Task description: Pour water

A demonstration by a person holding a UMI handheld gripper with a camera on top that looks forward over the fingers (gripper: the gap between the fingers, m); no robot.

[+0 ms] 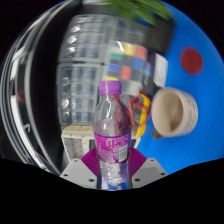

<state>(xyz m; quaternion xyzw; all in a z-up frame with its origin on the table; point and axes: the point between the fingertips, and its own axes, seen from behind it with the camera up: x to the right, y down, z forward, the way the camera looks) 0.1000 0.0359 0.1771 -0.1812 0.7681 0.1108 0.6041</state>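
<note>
Tongs: gripper (113, 172) closed on the bottle, a finger at each flank, the magenta pads (92, 158) pressed to its sides.
Bottle: clear plastic water bottle (112, 125) with a purple cap and a purple label, upright between the fingers and held against them; its base is hidden low between the pads.
Cup: pale paper cup (176, 110) beyond the fingers to the right of the bottle, tipped so its open mouth shows; it lies apart from the bottle.
Surface: bright blue tabletop (200, 95) under the cup, with a dark red round mark (192, 61) farther back.
Room: behind the bottle, pale ribbed panels and a patch of small coloured squares, possibly a colour chart (130, 68); green foliage at the far top.
</note>
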